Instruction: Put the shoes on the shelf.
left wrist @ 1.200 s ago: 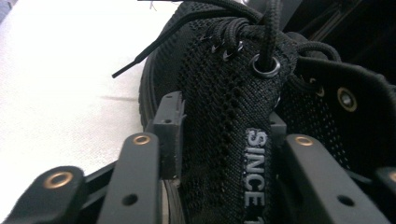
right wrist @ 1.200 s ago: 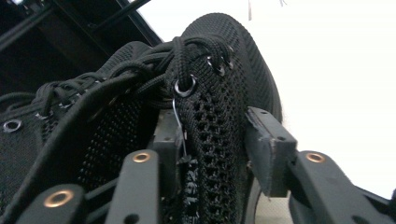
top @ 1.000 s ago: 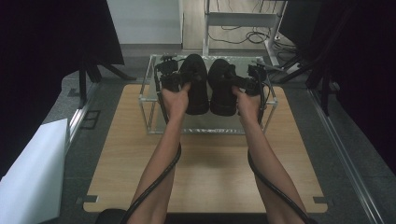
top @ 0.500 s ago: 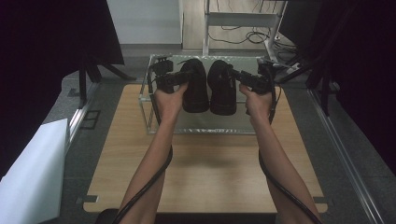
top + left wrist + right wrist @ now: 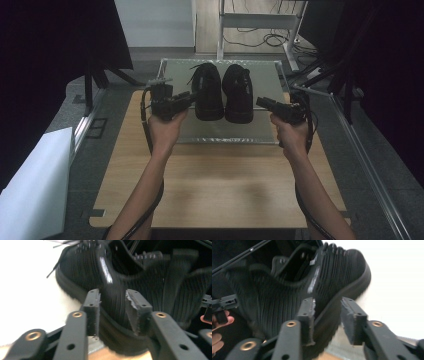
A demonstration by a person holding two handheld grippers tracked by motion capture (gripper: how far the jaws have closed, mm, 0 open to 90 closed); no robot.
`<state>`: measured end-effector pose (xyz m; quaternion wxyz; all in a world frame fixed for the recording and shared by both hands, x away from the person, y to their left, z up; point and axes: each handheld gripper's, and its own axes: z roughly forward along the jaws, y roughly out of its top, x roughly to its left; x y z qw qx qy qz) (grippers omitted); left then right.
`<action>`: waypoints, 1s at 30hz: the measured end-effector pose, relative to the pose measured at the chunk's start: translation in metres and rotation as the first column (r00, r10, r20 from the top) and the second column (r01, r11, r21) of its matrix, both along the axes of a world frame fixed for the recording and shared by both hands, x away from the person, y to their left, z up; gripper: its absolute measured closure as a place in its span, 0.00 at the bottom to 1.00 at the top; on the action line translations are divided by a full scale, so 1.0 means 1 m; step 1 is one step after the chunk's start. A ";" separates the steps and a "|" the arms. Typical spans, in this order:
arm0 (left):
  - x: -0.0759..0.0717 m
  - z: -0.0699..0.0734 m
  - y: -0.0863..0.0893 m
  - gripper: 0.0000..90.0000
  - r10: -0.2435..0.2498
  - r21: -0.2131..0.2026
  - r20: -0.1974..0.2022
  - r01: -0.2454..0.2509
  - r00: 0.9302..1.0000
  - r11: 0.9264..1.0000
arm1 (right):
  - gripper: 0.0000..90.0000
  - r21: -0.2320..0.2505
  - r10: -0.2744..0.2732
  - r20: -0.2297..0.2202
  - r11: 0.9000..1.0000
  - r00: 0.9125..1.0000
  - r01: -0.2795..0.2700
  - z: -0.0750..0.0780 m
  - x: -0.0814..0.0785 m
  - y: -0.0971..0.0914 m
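In both gripper views the black shoes are smeared by motion blur: the left shoe is cut off at the top and right edges, the right shoe at the top and left edges, and each heel is hidden by jaws.

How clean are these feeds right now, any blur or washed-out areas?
High view: dim, dark at the sides, shoes sharp. Left gripper view: shoe smeared with comb-like streaks, surface beside it blown out white. Right gripper view: the same streaking on its shoe, background overexposed.
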<state>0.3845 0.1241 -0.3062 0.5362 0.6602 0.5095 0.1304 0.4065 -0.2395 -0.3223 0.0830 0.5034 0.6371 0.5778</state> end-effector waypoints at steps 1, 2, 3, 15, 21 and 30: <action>-0.004 -0.003 0.000 0.79 -0.009 0.000 -0.002 0.009 1.000 1.000 | 0.80 -0.002 0.012 -0.001 1.000 1.000 -0.012 -0.005 -0.009 -0.002; -0.008 -0.007 0.000 0.79 -0.014 -0.002 -0.001 0.014 1.000 1.000 | 0.80 -0.002 0.012 -0.001 1.000 1.000 -0.012 -0.005 -0.009 -0.002; -0.011 -0.010 0.000 0.81 -0.027 0.002 0.003 0.027 1.000 1.000 | 0.83 0.002 0.020 0.003 1.000 1.000 -0.020 -0.008 -0.013 -0.002; -0.022 -0.028 -0.015 0.87 -0.058 0.044 0.016 0.057 0.998 0.997 | 0.93 -0.052 0.118 0.025 0.992 0.993 -0.117 -0.023 -0.035 0.022; -0.012 -0.030 -0.017 0.89 -0.046 0.036 0.005 0.046 0.999 0.998 | 0.93 -0.075 0.087 0.035 0.994 0.996 -0.084 -0.023 -0.029 0.027; 0.013 -0.031 -0.023 0.88 -0.040 0.011 -0.024 0.040 0.999 0.999 | 0.92 -0.035 0.030 0.012 0.999 0.999 -0.030 -0.029 -0.006 0.029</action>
